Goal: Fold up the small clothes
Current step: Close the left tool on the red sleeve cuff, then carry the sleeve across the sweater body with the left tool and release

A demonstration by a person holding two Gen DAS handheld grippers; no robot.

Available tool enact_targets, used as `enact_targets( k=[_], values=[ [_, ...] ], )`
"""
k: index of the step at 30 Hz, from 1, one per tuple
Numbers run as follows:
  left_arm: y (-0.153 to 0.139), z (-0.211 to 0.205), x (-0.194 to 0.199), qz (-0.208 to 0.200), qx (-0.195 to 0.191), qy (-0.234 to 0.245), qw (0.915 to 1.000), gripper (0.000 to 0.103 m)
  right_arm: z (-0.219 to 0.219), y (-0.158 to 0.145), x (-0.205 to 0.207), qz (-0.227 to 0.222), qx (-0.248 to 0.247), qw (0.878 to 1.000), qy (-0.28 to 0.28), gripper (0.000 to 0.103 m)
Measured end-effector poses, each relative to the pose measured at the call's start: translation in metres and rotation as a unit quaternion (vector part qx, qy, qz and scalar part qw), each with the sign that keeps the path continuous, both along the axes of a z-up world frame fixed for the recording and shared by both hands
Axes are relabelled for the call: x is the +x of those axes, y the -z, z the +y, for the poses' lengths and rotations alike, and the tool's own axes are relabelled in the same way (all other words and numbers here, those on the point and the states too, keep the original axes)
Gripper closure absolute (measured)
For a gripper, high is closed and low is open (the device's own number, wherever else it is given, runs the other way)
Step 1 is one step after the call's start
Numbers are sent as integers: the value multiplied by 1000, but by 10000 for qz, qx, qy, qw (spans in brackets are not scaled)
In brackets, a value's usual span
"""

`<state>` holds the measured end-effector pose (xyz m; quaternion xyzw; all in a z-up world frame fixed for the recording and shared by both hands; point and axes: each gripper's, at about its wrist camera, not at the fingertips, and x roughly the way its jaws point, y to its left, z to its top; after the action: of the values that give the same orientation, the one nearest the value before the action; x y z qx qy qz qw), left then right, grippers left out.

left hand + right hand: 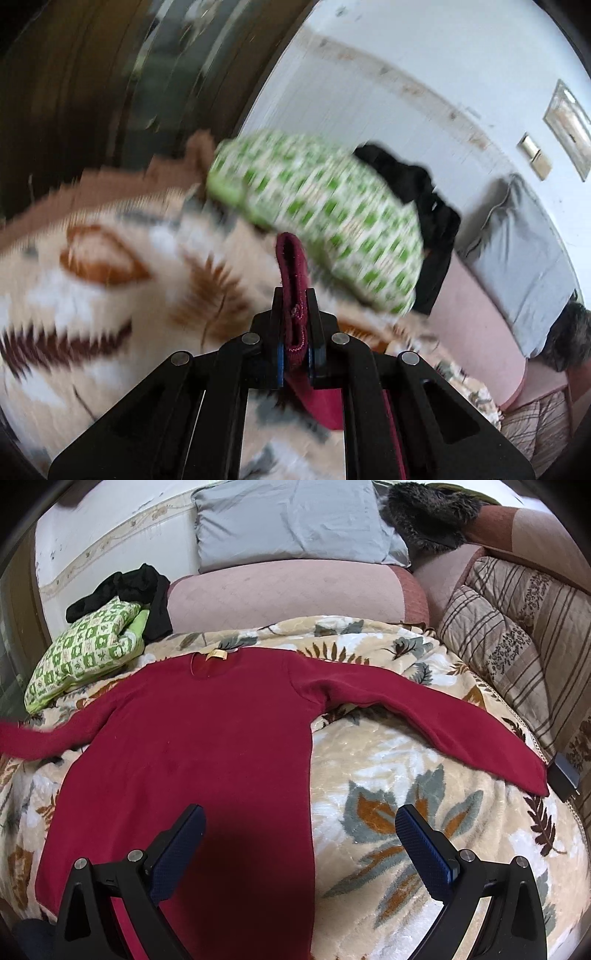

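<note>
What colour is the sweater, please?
Dark red sweater; clearest in the right wrist view.

Left hand-held gripper (295, 314) clamped (tilted), right hand-held gripper (299, 834) agape

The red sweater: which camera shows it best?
The right wrist view: the red sweater lies spread flat on the floral blanket. The left wrist view shows only a cuff clamped in the left gripper.

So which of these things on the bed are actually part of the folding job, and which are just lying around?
Part of the job:
- red sweater, spread flat on the floral blanket
- left gripper, shut on a sleeve cuff
- right gripper, open above the sweater's hem

Just lying about:
- green patterned bundle
- black garment
- grey pillow
- striped quilt
</note>
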<state>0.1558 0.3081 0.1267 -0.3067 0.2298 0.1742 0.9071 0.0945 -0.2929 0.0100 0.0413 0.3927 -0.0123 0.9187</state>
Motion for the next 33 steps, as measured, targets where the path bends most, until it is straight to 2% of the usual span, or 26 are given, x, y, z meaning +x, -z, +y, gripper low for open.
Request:
enact_targets(
  k=[2,4,7,12,16,19,20,21,22,23,24,26,30,33],
  values=[
    [-15,-1,14,-2,188,79,9998,96,-3,-1,-1,-2,83,10000,33,1],
    [-19,-8,32,-3,165,381,9991,96,-5,-2,-2,-26,130,9999,68,1],
    [-4,-39,58,144,119,988,9949,96,-8,-5,-4,-86,115,9998,153,1],
    [23,-124,100,127,-66,1877,9821,96,-15,-21,14,-109,516,9978,405,1],
    [36,-225,128,125,-62,2708,9625,96,-22,-36,46,-340,835,9941,605,1],
    [46,-310,140,140,264,3343,9420,96,-32,-22,47,-560,481,9947,722,1],
    [53,-339,144,174,408,3521,9349,96,-39,-11,47,-344,347,9948,897,1],
    [59,-360,146,212,487,3643,9298,96,-51,1,52,112,457,9920,1170,1],
    [68,-383,151,274,536,3765,9245,96,-60,7,54,258,768,9890,1234,5],
    [76,-398,155,332,542,3835,9213,96,-69,10,55,275,1072,9862,1232,7],
    [87,-417,160,440,507,3924,9173,96,-73,10,56,299,1106,9856,1241,7],
    [104,-443,167,612,492,4041,9113,96,-76,5,56,267,939,9883,1169,7],
    [128,-488,167,786,534,4337,8960,96,-87,-10,44,-27,933,9879,1238,7],
    [139,-501,165,878,533,4398,8922,96,-96,-15,40,-157,1024,9850,1381,7]
  ],
)
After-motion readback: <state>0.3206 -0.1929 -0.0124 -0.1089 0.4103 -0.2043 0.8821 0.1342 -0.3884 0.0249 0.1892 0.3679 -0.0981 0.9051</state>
